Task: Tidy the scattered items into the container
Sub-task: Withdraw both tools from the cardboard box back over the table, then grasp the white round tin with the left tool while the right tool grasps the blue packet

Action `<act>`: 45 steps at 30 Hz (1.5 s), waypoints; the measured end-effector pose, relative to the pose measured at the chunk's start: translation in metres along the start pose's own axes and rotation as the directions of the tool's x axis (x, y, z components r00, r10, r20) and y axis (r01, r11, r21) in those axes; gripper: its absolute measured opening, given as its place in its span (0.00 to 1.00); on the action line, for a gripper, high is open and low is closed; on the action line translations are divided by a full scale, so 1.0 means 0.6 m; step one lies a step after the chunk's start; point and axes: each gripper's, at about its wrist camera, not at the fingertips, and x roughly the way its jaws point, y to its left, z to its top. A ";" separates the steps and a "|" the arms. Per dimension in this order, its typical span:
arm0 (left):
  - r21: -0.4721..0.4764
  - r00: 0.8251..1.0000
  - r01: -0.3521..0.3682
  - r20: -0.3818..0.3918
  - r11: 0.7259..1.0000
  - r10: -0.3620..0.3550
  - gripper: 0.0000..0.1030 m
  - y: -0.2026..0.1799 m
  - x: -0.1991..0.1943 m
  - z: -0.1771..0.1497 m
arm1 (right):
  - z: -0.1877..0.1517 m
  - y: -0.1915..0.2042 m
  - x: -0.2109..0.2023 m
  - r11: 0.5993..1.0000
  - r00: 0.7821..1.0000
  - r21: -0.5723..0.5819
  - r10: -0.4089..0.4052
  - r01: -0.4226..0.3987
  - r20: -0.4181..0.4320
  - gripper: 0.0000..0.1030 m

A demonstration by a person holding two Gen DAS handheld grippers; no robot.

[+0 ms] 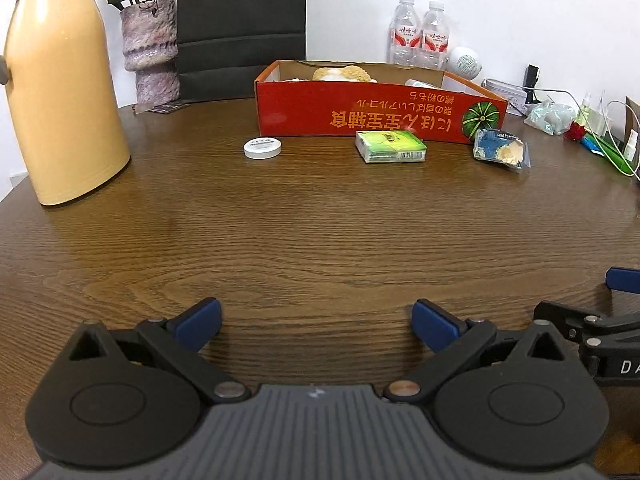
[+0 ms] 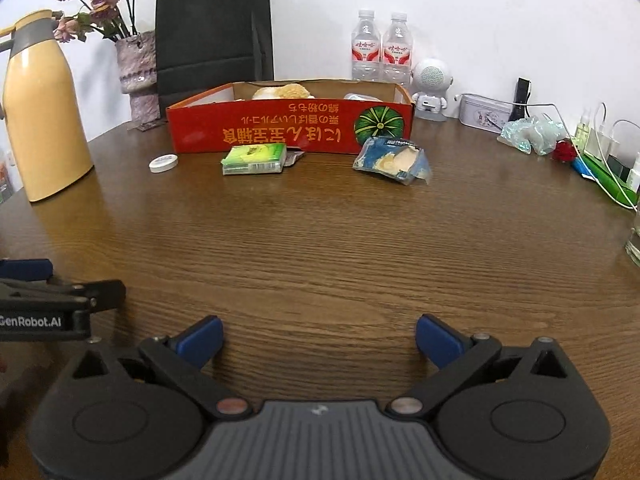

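Both tools hung low over the near edge of the wooden bench (image 1: 320,220), side by side. The left tool (image 1: 317,322) had its blue pads spread wide with only bare wood between them, and the right tool (image 2: 319,340) stood just as wide apart, gripping nothing. Well ahead of them, three loose things lay in a row before the red cardboard box (image 1: 380,114): a small white round tin (image 1: 262,147) off to the left of both tools, a green tissue pack (image 1: 390,146) roughly straight ahead, touching or nearly touching the box front, and a crumpled blue-and-cream wrapper (image 2: 392,158) ahead and to the right. The box already held some pale items I could not make out. Beyond it, against the wall, stood a black paper bag (image 2: 214,36) and two water bottles (image 2: 381,48), and far left a yellow thermos jug (image 1: 60,96).
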 end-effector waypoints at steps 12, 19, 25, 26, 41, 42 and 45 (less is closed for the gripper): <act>0.003 1.000 0.003 0.001 1.000 -0.003 1.00 -0.001 -0.001 0.001 | -0.001 -0.009 -0.001 1.000 1.000 0.019 -0.001 0.001 0.003 1.00; 0.003 1.000 0.002 0.001 1.000 -0.002 1.00 -0.001 -0.001 0.002 | -0.001 -0.009 -0.001 1.000 1.000 0.015 -0.004 0.004 0.001 1.00; 0.003 1.000 0.001 0.001 1.000 -0.001 1.00 -0.001 -0.001 0.002 | -0.001 -0.009 -0.001 1.000 1.000 0.016 -0.004 0.004 0.001 1.00; 0.003 1.000 0.001 0.001 1.000 -0.001 1.00 -0.001 -0.001 0.002 | -0.001 -0.009 -0.001 1.000 1.000 0.015 -0.004 0.004 0.001 1.00; 0.067 0.992 0.122 -0.013 0.990 -0.122 1.00 0.007 -0.004 0.006 | -0.003 -0.004 0.002 1.000 1.000 -0.007 0.001 -0.001 -0.004 1.00; 0.086 0.985 0.170 -0.025 0.982 -0.168 1.00 0.013 -0.001 0.014 | -0.003 -0.003 0.002 1.000 1.000 -0.024 0.019 -0.020 -0.006 1.00; 0.121 0.987 0.163 -0.028 0.979 -0.161 1.00 0.035 0.014 0.058 | 0.009 -0.006 0.007 0.989 0.993 -0.085 0.117 -0.118 -0.021 1.00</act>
